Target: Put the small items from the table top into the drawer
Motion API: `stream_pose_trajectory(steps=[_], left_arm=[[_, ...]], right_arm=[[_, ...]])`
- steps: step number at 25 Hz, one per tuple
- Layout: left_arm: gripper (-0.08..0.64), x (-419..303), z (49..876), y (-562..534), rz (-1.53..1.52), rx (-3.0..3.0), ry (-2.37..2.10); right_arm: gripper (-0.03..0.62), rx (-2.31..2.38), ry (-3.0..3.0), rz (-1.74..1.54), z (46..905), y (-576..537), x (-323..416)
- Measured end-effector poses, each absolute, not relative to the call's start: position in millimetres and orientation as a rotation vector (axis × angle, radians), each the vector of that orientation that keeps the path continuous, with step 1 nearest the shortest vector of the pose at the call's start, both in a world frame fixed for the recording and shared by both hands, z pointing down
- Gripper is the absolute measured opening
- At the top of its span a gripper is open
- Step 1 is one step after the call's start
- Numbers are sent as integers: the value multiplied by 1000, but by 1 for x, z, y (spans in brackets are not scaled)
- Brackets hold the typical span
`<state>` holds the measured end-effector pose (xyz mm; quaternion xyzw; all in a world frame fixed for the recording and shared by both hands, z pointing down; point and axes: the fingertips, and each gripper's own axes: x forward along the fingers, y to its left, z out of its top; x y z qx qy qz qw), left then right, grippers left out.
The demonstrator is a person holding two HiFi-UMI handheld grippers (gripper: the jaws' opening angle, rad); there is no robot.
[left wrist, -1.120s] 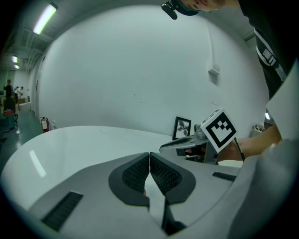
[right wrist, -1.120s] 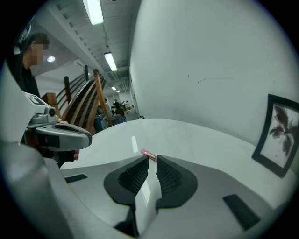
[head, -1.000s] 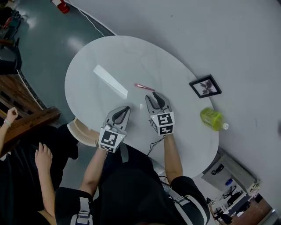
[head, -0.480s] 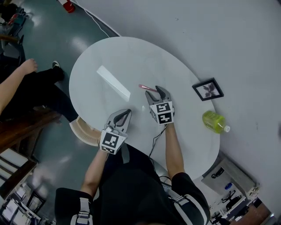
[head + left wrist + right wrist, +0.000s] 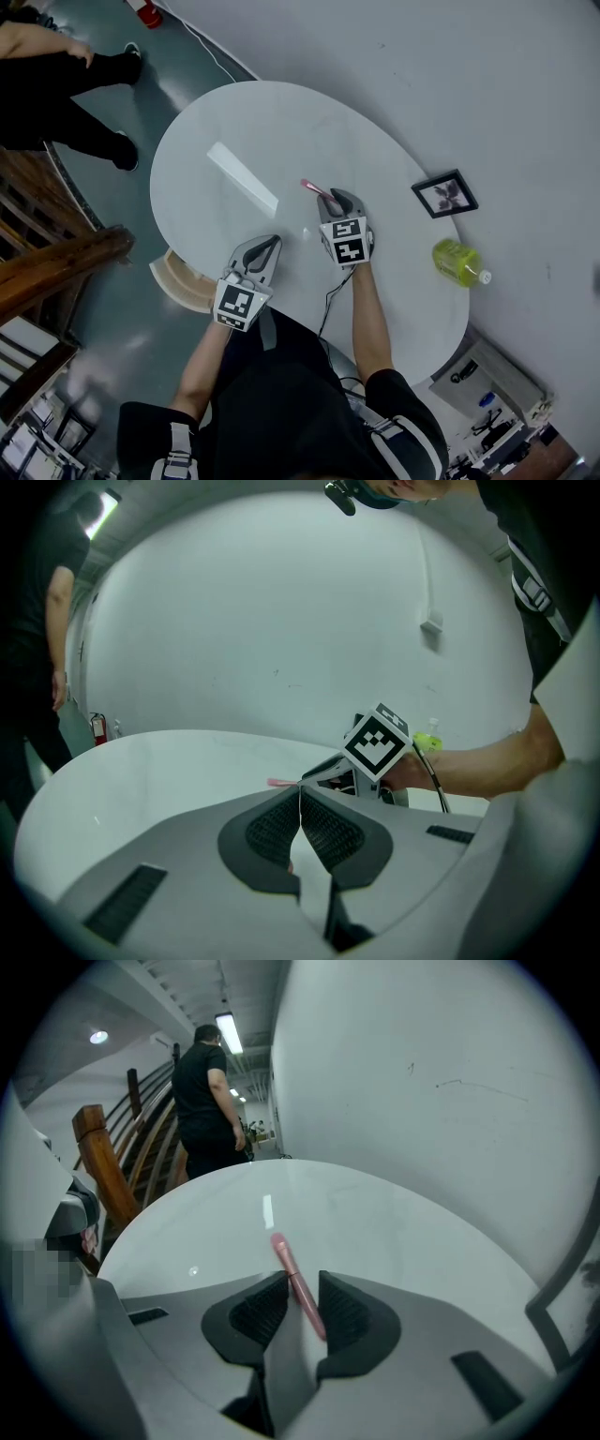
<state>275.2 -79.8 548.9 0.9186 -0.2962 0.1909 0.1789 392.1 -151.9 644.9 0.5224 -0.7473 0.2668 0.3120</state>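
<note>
Pink pen [image 5: 313,187] lies on white oval table [image 5: 253,112], toward the wall-side edge and about midway along. In the right gripper view the pen [image 5: 292,1277] slants across the gap of the right gripper [image 5: 302,1288]. Its far part runs past the left pad tip, its near end sits by the right pad. Jaws have just been closing and are partway in, with a gap wider than the pen; no clear squeeze. Pen looks flat on the top, not lifted. From the head view the right gripper [image 5: 335,197] tilts down over the pen's near end.

Left gripper [image 5: 269,242] sits apart toward the person's side of the table. In its own view the left gripper [image 5: 300,791] has its pads pressed together at the tips, with nothing between. That view also shows the right gripper's marker cube and the pen tip sticking out beyond it.

Framed picture [image 5: 446,193] lies flat on the table's right part, near the wall. Green bottle [image 5: 455,257] lies on its side just below it in the head view. A beige curved piece [image 5: 178,279] juts out under the table edge left of the left gripper; can't tell what it is.

A person in black [image 5: 56,66] stands on the floor at top left. A wooden rail [image 5: 56,267] is at the left.
</note>
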Motion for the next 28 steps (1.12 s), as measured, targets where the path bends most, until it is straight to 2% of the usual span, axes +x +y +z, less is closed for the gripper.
stream_pose_trajectory(steps=[2,4,14,28], left_arm=[[20,273,549,-79,539,2594,-843],[20,270,551,-79,538,2591,-848],[20,256,541,-77,522,2598,-880],[20,221,480,-60,445,2670,-969]], right_arm=[[79,1396,-1956,699,645,-151,394],[68,1400,-1950,699,646,-151,394],[64,1436,-1951,683,638,-149,393],[64,1534,-2082,564,533,-127,348]])
